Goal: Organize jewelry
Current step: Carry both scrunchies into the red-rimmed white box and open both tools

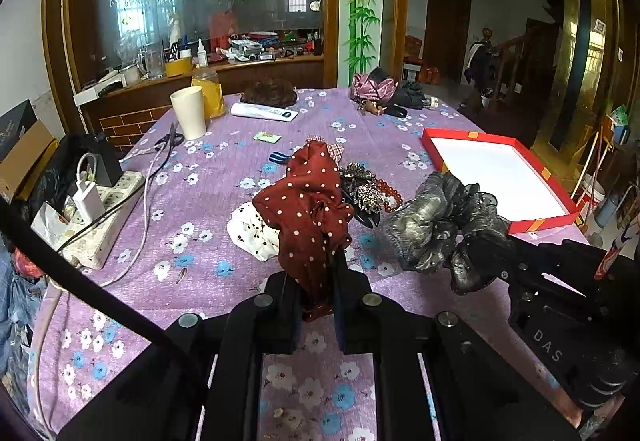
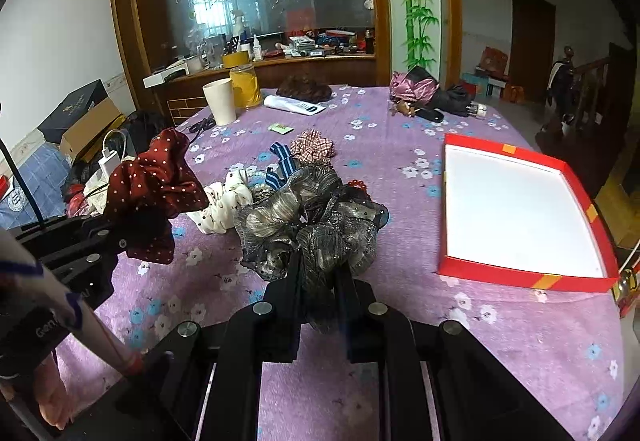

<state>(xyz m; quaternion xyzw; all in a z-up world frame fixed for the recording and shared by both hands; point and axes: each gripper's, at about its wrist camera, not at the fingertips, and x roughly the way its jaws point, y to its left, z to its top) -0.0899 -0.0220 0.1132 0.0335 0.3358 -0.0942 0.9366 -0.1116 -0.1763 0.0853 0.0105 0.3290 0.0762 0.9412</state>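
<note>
Jaws of left gripper [image 1: 316, 281] clamped on red dotted scrunchie [image 1: 308, 209], right gripper [image 2: 320, 281] on grey scrunchie [image 2: 308, 225], red tray [image 2: 576, 169] nearby

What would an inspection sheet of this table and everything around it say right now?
Surface: table under a purple flowered cloth.
Job's things: red dotted scrunchie and grey shimmery scrunchie both lifted; white dotted scrunchie, checked scrunchie, blue striped band and red beads lie heaped; red box, white inside, holds nothing.
Clutter: cream cup, yellow jar, scissors, remote, folded umbrellas.
Grippers: left gripper shut on the red dotted scrunchie; right gripper shut on the grey shimmery scrunchie.
Cables: power strip with charger and leads at the table's left edge.
Surroundings: glass partition, cluttered shelf, bamboo-painted pillar.
</note>
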